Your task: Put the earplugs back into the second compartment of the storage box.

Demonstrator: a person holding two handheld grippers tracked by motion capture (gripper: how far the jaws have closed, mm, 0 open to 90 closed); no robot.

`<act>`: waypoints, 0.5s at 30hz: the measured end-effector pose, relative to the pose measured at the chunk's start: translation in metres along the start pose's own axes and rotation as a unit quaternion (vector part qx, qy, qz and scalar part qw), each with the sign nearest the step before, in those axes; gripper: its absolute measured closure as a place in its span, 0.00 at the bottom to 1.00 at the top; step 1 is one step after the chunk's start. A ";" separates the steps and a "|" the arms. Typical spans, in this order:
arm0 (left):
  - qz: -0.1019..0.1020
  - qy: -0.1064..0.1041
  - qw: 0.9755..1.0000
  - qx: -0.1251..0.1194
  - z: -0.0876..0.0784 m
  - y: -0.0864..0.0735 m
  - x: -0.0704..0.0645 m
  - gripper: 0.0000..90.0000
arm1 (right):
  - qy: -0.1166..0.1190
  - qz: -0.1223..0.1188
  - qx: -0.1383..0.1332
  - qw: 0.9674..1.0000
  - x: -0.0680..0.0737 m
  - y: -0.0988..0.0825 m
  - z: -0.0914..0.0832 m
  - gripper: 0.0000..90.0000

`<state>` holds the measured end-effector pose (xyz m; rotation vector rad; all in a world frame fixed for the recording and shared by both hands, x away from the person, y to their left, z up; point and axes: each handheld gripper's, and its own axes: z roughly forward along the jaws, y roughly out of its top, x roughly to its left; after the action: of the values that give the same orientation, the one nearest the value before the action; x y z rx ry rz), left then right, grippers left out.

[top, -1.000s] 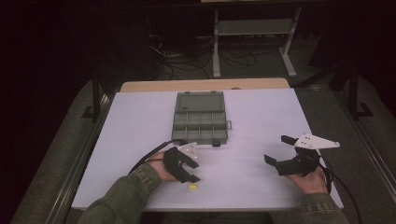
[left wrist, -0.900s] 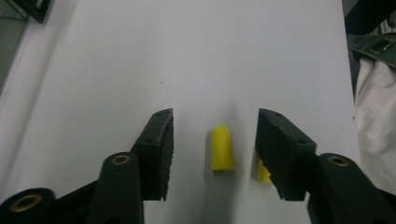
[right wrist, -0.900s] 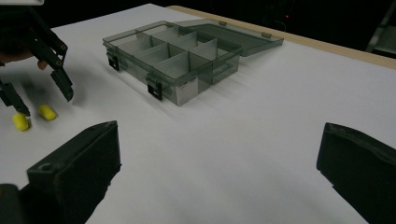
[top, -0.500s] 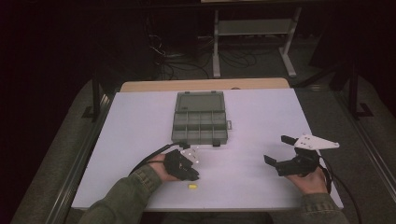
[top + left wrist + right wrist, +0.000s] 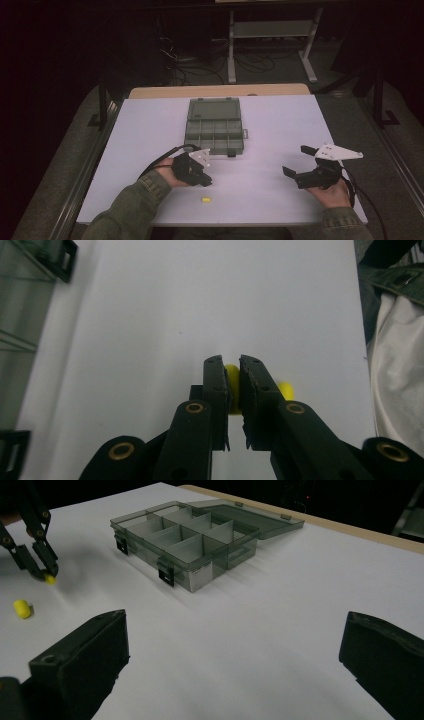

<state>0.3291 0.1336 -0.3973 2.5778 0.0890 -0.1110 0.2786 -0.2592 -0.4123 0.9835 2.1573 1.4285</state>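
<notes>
My left gripper is shut on a small yellow piece, pinched between its pads just above the white table. In the high view this gripper is at the front left, pointing right. A second yellow piece lies loose on the table close in front of it, and also shows beside the jaw. The right gripper view shows the held piece and the loose one. My right gripper stands open at the front right, nothing between its fingers.
A grey see-through compartment box lies open at the table's middle back, lid folded away from me, its compartments looking bare. The white table top spreads wide around both hands. A metal stand is on the floor beyond.
The left gripper's jaws have closed on the yellow piece and the hand has shifted slightly. The right hand has kept still.
</notes>
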 end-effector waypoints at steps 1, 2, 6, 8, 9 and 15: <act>0.000 0.001 1.000 -0.003 -0.004 0.001 0.001 0.92 | 0.000 0.000 0.000 1.000 0.000 0.000 0.000 0.00; 0.001 0.004 1.000 -0.006 -0.008 0.002 0.003 0.92 | 0.000 0.000 0.000 1.000 0.000 0.000 0.000 0.00; 0.003 0.021 1.000 -0.014 -0.027 0.009 0.009 0.92 | 0.001 0.001 0.001 1.000 0.000 0.000 0.000 0.00; 0.005 0.023 1.000 -0.017 -0.030 0.011 0.011 0.92 | 0.001 0.000 0.001 1.000 0.000 0.000 0.000 0.00; 0.003 0.025 1.000 -0.019 -0.033 0.012 0.012 0.92 | 0.001 0.000 0.001 1.000 0.000 0.000 0.000 0.00; 0.004 0.037 0.999 -0.018 -0.049 0.020 0.024 0.92 | -0.001 -0.001 0.001 1.000 0.000 0.000 0.000 0.00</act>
<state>0.3580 0.1436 -0.3475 2.5466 0.1081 -0.0109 0.2783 -0.2590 -0.4121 0.9842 2.1588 1.4236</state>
